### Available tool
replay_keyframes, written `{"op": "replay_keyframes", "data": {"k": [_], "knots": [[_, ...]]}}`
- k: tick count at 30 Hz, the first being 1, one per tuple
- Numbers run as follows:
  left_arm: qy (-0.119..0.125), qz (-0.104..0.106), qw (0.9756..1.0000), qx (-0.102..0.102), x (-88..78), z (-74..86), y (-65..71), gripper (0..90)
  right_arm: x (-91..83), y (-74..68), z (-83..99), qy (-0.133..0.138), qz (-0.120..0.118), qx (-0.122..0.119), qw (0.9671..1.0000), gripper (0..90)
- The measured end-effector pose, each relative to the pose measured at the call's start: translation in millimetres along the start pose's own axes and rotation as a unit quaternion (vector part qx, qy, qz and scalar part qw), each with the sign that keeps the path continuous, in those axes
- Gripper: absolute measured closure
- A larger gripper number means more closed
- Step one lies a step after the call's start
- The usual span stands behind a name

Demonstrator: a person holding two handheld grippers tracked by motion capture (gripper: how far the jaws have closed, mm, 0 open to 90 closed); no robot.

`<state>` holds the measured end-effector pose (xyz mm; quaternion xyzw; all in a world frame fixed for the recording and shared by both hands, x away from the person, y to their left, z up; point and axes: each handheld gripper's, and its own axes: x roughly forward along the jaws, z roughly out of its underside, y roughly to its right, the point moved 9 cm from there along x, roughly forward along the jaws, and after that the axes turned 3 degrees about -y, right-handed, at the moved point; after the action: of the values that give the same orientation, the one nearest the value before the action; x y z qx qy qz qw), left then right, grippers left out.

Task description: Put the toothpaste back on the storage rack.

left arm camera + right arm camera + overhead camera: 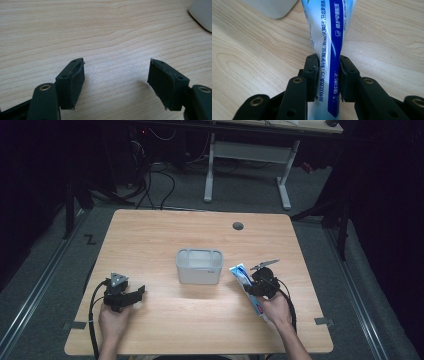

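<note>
- The high view takes in the whole desk (165,230): a clear plastic bin (199,265) stands near its middle, the left gripper (131,296) sits toward the near left corner, and the right gripper (248,281) is toward the near right edge, just right of the bin.
- The right gripper view brings out what the high view leaves small: a white-and-blue toothpaste tube (329,42) with printed lettering runs up between the jaws, and the bin's corner (272,7) lies beyond it.
- The right gripper's jaws are pinched onto the tube, pads pressing both sides.
- The left gripper view looks along bare wood grain, with the bin's edge (201,13) at the upper right.
- The left gripper's (116,75) jaws stand wide apart, holding nothing.
</note>
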<state>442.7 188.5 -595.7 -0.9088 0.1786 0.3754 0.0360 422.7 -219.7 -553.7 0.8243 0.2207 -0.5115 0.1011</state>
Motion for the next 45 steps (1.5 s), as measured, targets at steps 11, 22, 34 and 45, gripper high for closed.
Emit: {"op": "replay_keyframes", "data": {"k": [11, 22, 34, 45], "knots": [[0.0, -0.001, 1.0, 0.001, 0.1, 0.0, 0.0, 30.1, -24.3, -4.0, -11.3, 0.046, -0.013, -0.01, 0.9988, 72.1], [0.0, -0.001, 1.0, 0.0, 0.1, 0.0, 0.1, 30.1, -44.1, -9.2, -21.9, 0.085, -0.039, -0.02, 0.9954, 72.9], [0.001, 0.0, 1.0, 0.0, 0.2, -0.2, 0.1, 30.0, -76.3, -23.5, -46.5, 0.137, -0.073, -0.039, 0.9872, 73.0], [-0.001, -0.003, 1.0, 0.002, 0.3, 0.0, 0.5, 30.0, -97.6, -31.3, -78.4, 0.172, -0.086, -0.067, 0.979, 73.2]]}}
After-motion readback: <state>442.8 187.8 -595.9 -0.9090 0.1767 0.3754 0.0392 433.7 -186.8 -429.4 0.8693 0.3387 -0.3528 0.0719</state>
